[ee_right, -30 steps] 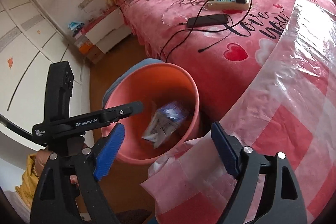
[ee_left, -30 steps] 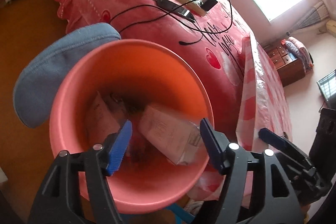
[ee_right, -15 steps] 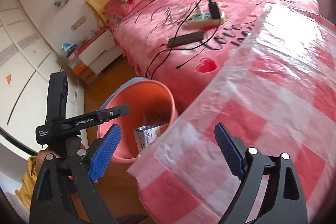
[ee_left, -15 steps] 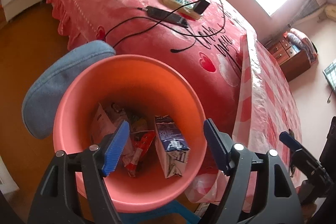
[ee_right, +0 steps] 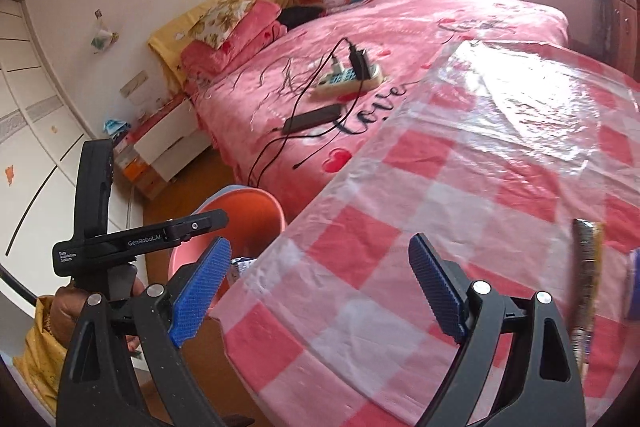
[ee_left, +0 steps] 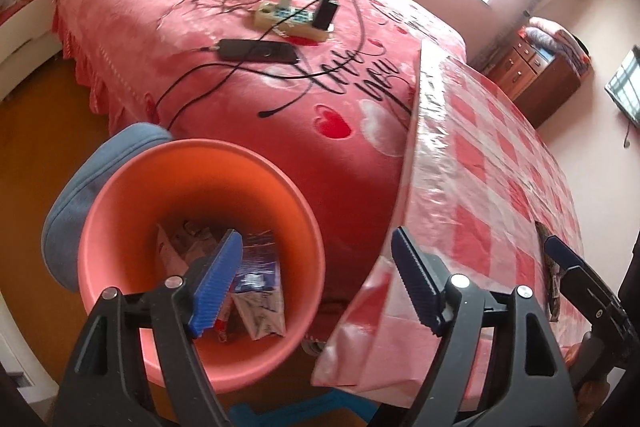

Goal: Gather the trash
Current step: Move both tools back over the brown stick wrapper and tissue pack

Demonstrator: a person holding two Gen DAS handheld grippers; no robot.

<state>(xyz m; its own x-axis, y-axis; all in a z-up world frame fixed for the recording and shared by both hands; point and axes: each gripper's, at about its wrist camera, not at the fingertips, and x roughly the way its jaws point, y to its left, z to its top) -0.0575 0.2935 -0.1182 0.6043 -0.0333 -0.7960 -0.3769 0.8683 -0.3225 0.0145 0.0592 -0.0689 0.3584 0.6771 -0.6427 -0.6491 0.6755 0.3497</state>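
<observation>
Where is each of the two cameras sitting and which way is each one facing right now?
Left wrist: sits on the left gripper, above the orange bin, looking down into it and across the bed; both open fingers show, plus the right gripper at the right edge.
Right wrist: sits on the right gripper, over the checkered table, facing the bed; open fingers, left gripper and the hand holding it show.
Shared: bin, bed, power strip, table.
</observation>
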